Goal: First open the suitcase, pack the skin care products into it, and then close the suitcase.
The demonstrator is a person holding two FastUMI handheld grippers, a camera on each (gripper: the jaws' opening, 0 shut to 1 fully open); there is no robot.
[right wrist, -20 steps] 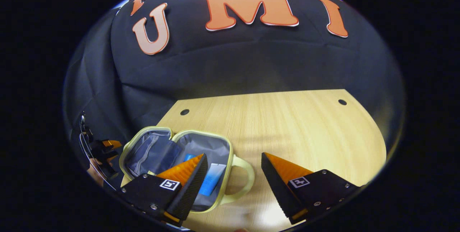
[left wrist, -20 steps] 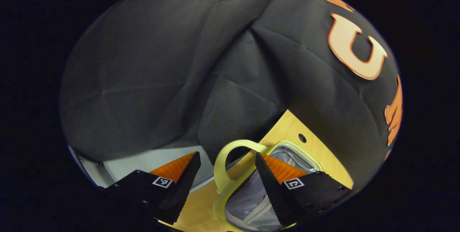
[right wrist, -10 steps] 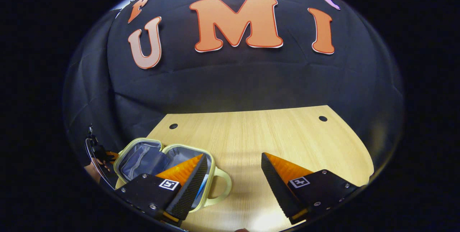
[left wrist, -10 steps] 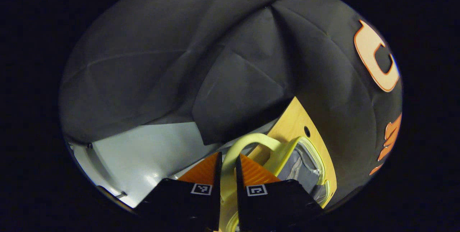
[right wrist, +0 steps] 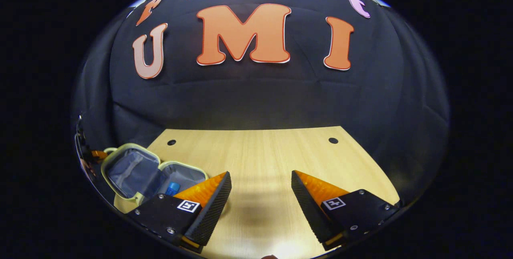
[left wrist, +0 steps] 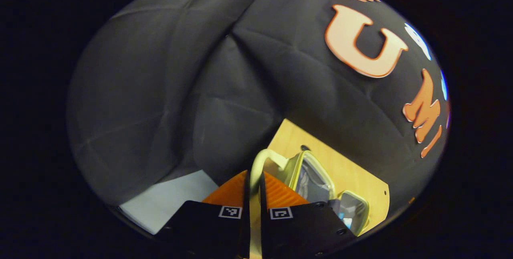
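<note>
The small pale-yellow suitcase (right wrist: 132, 170) with grey lining lies open at the table's left end. A blue skin care tube (right wrist: 172, 189) lies in its base half. My left gripper (left wrist: 253, 187) is shut on the lid's yellow handle (left wrist: 258, 160), and the lid (left wrist: 310, 175) is tilted up off the table. The base half (left wrist: 354, 209) lies beyond the lid. My right gripper (right wrist: 260, 175) is open and holds nothing above the bare tabletop, to the right of the case. Its left finger (right wrist: 208, 195) hides the case's near corner. An orange bit of the left gripper (right wrist: 97, 154) sits beside the lid.
The light wooden table (right wrist: 260, 154) has two small dark holes (right wrist: 171, 142) (right wrist: 333, 140) near its back edge. Black cloth walls stand close behind and to the left. A white surface (left wrist: 168, 197) lies below the table's left edge.
My left gripper went from open around the lid's handle to shut on it and has swung the lid upward. My right gripper drew back and to the right, away from the case.
</note>
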